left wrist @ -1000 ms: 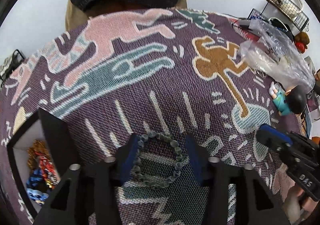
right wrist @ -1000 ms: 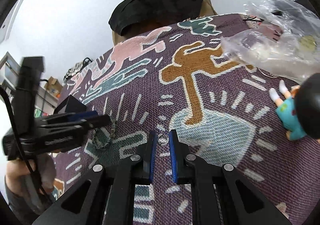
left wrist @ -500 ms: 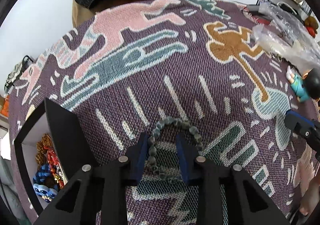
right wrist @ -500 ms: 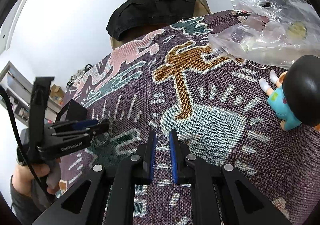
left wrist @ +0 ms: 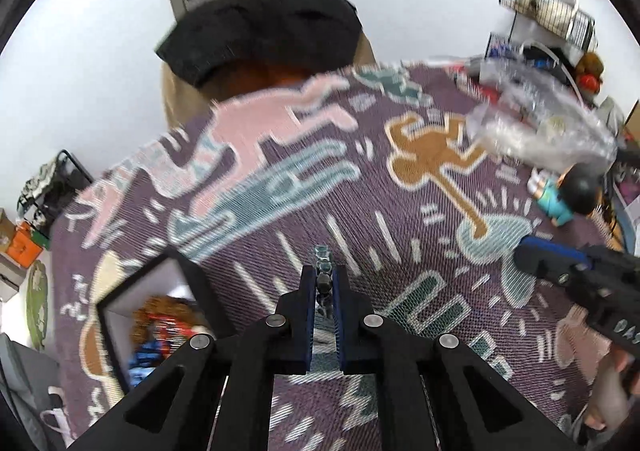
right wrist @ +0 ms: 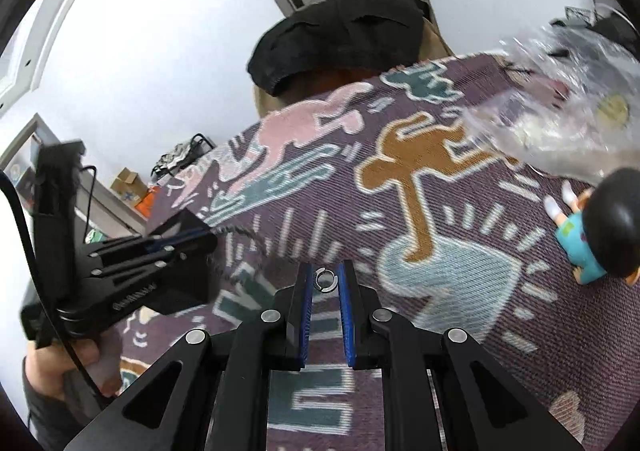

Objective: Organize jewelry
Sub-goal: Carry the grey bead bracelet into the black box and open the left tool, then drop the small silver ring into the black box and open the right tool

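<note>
A grey beaded bracelet (left wrist: 322,269) is pinched between the blue pads of my left gripper (left wrist: 323,283), whose jaws are closing on it, above the patterned cloth (left wrist: 280,191). Only a few beads show past the fingertips. The right wrist view shows that gripper (right wrist: 200,241) at the left, with the bracelet a dark blur (right wrist: 244,233) hanging from it. My right gripper (right wrist: 325,279) is shut on a small silver ring (right wrist: 325,280), held over the cloth. An open black jewelry box (left wrist: 200,291) with colourful pieces inside lies at the lower left.
A crumpled clear plastic bag (left wrist: 540,127) and a small doll figure (left wrist: 568,195) lie at the right of the cloth. A black cushion (left wrist: 260,31) sits on a chair at the far edge. A wire basket (left wrist: 548,7) stands at the back right. A hand (right wrist: 60,363) holds the left gripper.
The left jaws closed from wide around the flat bracelet to pinching it, and lifted it off the cloth. The right gripper rose a little, still holding the ring.
</note>
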The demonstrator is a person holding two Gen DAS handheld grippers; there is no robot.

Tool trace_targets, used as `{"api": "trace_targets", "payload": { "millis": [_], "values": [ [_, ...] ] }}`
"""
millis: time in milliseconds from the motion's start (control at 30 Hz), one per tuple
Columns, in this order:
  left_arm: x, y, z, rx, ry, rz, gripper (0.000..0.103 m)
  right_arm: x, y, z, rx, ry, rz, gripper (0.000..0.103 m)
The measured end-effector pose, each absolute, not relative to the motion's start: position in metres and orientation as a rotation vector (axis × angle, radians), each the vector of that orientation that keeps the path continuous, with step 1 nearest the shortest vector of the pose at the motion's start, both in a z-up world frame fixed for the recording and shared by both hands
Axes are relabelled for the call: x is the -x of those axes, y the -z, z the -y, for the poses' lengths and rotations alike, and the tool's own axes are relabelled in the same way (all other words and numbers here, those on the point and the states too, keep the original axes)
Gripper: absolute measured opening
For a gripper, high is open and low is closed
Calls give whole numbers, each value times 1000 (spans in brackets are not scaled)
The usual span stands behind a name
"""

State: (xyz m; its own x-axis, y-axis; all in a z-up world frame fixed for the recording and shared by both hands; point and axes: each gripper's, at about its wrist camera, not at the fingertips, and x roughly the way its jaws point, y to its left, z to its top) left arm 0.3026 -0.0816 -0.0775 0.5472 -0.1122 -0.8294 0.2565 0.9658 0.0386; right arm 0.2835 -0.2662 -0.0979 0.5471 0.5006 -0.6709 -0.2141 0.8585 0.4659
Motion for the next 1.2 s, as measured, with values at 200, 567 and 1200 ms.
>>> {"api": "trace_targets", "payload": {
  "millis": [200,567,1200],
  "values": [
    [-286,43,49,-110,190,-894,8,-280,81,236,-324,-478,-875,14],
    [-262,31,-9,-21,163,-849,8,-273,60,167,-266,-569,-861,14],
    [-230,30,-124,172,31,-795,76,-287,54,68,-242,-746,-902,17]
  ]
}}
